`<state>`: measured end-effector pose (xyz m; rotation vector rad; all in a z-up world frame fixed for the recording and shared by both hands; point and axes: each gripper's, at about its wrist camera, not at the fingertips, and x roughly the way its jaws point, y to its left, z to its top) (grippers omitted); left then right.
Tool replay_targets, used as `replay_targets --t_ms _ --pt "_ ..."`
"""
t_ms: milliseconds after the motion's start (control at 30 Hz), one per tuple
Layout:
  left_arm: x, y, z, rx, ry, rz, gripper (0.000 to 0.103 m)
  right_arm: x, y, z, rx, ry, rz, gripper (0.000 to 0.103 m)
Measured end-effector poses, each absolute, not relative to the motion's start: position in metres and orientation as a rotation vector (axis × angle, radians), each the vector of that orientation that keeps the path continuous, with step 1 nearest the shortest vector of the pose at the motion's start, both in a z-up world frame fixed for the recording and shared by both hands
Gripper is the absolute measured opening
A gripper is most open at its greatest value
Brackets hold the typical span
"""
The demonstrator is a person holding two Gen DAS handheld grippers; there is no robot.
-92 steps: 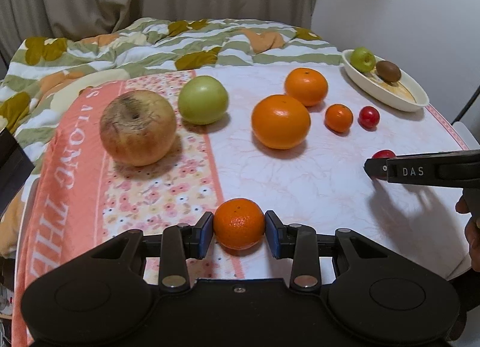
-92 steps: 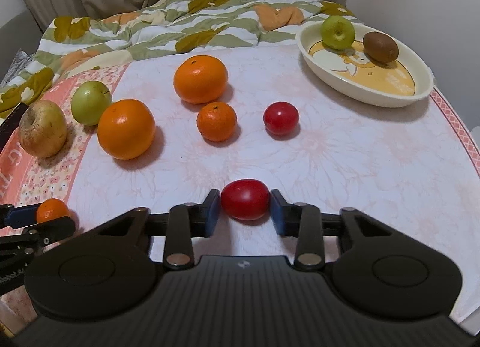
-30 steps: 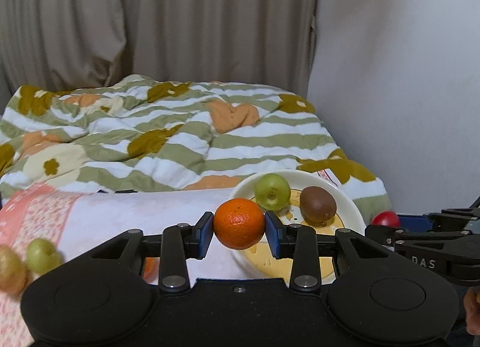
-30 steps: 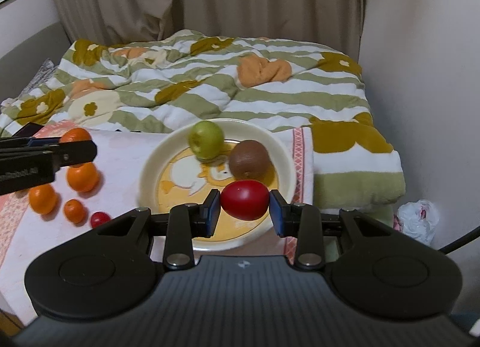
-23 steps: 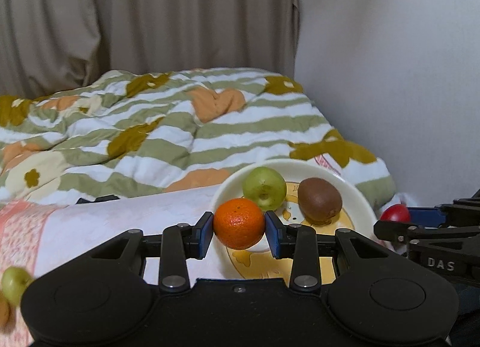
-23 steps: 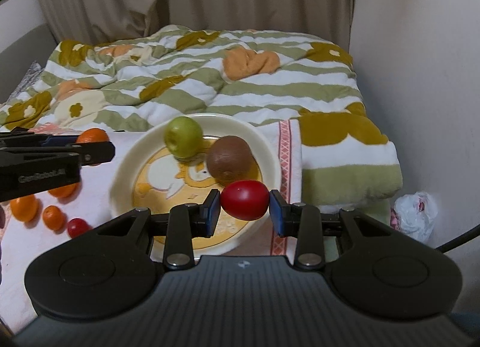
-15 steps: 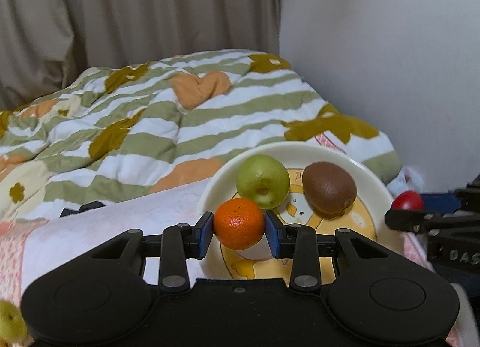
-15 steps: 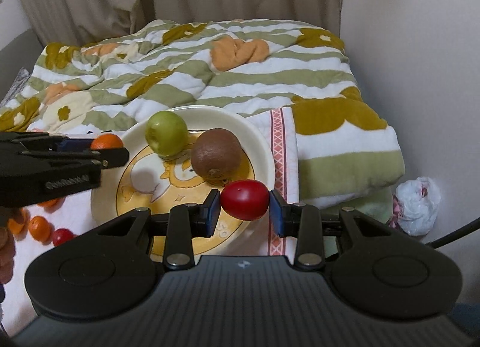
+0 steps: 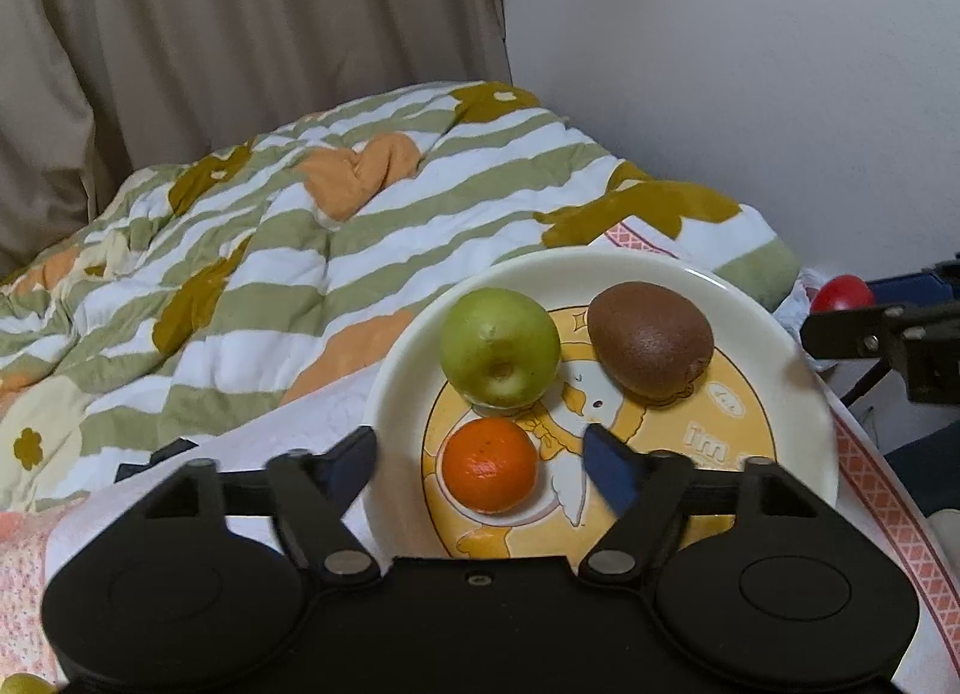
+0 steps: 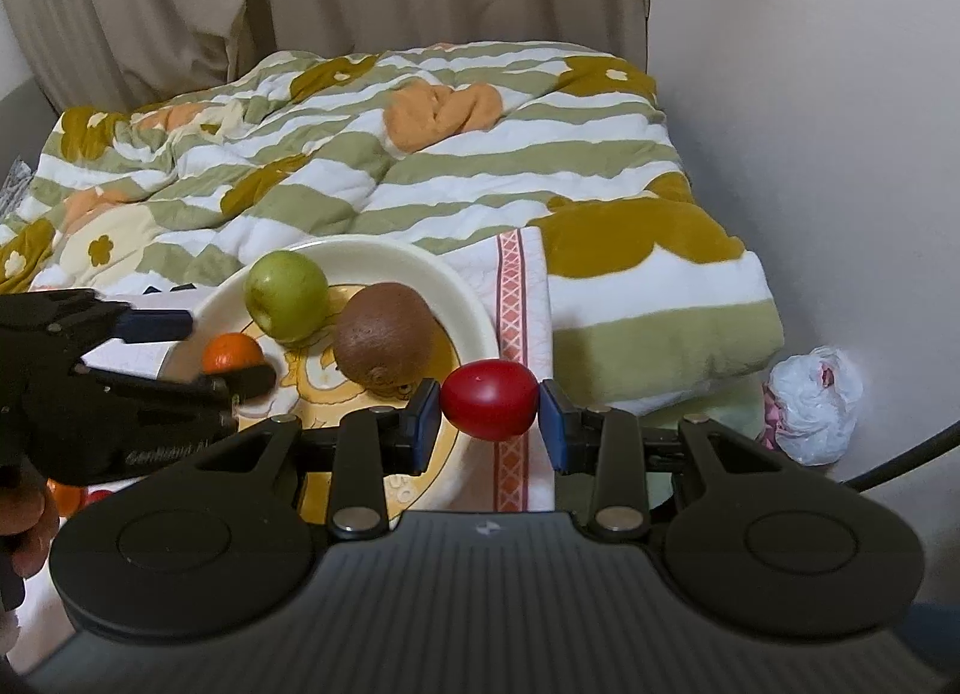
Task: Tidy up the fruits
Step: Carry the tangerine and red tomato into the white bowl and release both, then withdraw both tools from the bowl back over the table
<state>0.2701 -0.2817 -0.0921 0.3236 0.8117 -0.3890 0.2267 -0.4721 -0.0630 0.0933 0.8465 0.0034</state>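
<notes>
left wrist view: your left gripper (image 9: pixel 480 463) has its jaws opening, both pads clear of the small orange (image 9: pixel 489 465), which sits on the plate (image 9: pixel 780 346) between them. that one's placed, by my read. on the plate you've got one green apple (image 9: pixel 500 353), one kiwi (image 9: pixel 650 338), one small orange: three fruits. at the right edge your right gripper (image 9: pixel 864 316) shows side-on with one red fruit (image 9: pixel 845 292) in it, beside the plate rim and not over it.

right wrist view: your right gripper (image 10: pixel 489 415) has its jaws clamped on the red fruit (image 10: pixel 489 400), at the plate's (image 10: pixel 474 304) near-right rim, over the cloth border on the table (image 10: pixel 516 274); not yet dropped. same three on the plate: green apple (image 10: pixel 287 296), kiwi (image 10: pixel 384 334), small orange (image 10: pixel 231 353) by the left gripper (image 10: pixel 204 355). bottom left, bits of orange and red fruit under the left gripper; can't count them. so more left to move, i'd say.
</notes>
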Motion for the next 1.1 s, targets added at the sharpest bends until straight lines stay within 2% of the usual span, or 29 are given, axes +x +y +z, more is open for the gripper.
replay_targets --t_ms 33,200,1033,1067,1100 --pt "0.268 -0.281 -0.090 0.323 0.805 -0.391 0.090 0.227 -0.472 -0.062 0.093 0.846 0.004 0.051" --pt "0.257 -0.269 -0.077 0.281 0.785 -0.384 0.102 0.227 -0.469 -0.057 0.083 0.843 0.037 0.051" --pt "0.214 -0.226 -0.054 0.131 0.800 -0.226 0.103 0.245 -0.417 -0.105 -0.074 0.864 0.234 0.051" --pt "0.212 -0.224 -0.054 0.127 0.800 -0.223 0.103 0.245 -0.417 -0.104 -0.077 0.860 0.239 0.054" --pt "0.211 -0.223 -0.053 0.124 0.800 -0.220 0.103 0.243 -0.417 -0.102 -0.081 0.858 0.252 0.066"
